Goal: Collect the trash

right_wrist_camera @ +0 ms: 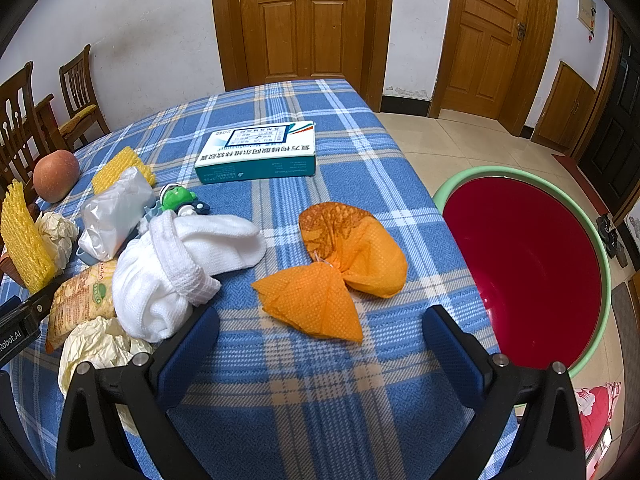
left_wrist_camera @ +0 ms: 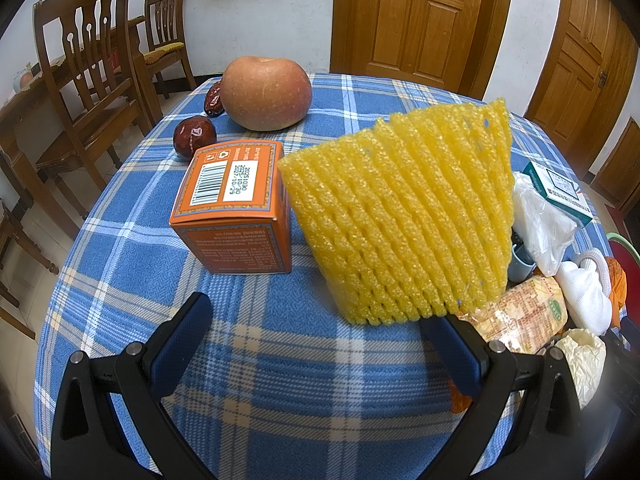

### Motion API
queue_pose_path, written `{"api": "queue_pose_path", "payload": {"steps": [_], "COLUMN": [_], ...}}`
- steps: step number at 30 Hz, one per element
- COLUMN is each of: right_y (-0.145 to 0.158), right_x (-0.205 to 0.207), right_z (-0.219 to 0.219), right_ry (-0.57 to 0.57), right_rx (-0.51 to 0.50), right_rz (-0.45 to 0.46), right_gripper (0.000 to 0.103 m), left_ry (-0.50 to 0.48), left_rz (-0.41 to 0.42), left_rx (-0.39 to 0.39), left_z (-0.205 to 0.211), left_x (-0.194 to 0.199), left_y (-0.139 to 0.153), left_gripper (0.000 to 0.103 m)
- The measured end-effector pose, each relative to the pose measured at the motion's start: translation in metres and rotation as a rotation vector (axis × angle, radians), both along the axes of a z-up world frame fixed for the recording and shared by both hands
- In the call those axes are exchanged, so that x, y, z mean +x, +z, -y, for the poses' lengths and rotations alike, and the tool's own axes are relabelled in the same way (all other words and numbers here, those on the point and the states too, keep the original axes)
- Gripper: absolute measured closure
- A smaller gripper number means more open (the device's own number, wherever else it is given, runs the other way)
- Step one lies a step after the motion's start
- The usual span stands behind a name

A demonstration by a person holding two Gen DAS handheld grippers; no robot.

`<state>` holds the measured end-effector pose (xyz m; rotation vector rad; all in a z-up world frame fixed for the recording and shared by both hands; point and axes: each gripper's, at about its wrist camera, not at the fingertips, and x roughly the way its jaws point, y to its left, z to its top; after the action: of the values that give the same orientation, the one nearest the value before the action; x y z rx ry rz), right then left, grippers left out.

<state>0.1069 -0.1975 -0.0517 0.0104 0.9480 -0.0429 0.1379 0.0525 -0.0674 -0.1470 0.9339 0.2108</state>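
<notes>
Orange wrapper (right_wrist_camera: 328, 268) lies between open right jaws, near table edge (right_wrist_camera: 416, 200).

the yellow foam net (left_wrist_camera: 404, 216) hides most of the blue cup (left_wrist_camera: 520, 264); the red basin (right_wrist_camera: 528, 272) is partly cut off behind the right gripper's finger.

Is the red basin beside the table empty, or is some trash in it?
Empty, as far as visible: the red basin shows only bare red inside; its near part is hidden.

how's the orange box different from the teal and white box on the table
The orange box is compact and cube-like; the teal and white box is flat and wide. The orange box shows a barcode label; the teal and white one shows large printed text. Both lie on the plaid tablecloth.
</notes>
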Motion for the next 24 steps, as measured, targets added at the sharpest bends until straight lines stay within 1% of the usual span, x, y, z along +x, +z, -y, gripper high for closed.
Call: {"api": "queue_pose_path", "payload": {"steps": [24], "right_y": [0.0000], "right_x": [0.0000], "right_z": [0.0001], "right_ry": [0.000], "right_rx": [0.000], "right_rz": [0.000], "right_gripper": [0.000], "left_ry": [0.000], "left_rz": [0.000], "left_rx": [0.000], "left_z": [-0.0001], "left_x": [-0.0003], "left_y": [0.0000], "left_gripper": [0.001]}}
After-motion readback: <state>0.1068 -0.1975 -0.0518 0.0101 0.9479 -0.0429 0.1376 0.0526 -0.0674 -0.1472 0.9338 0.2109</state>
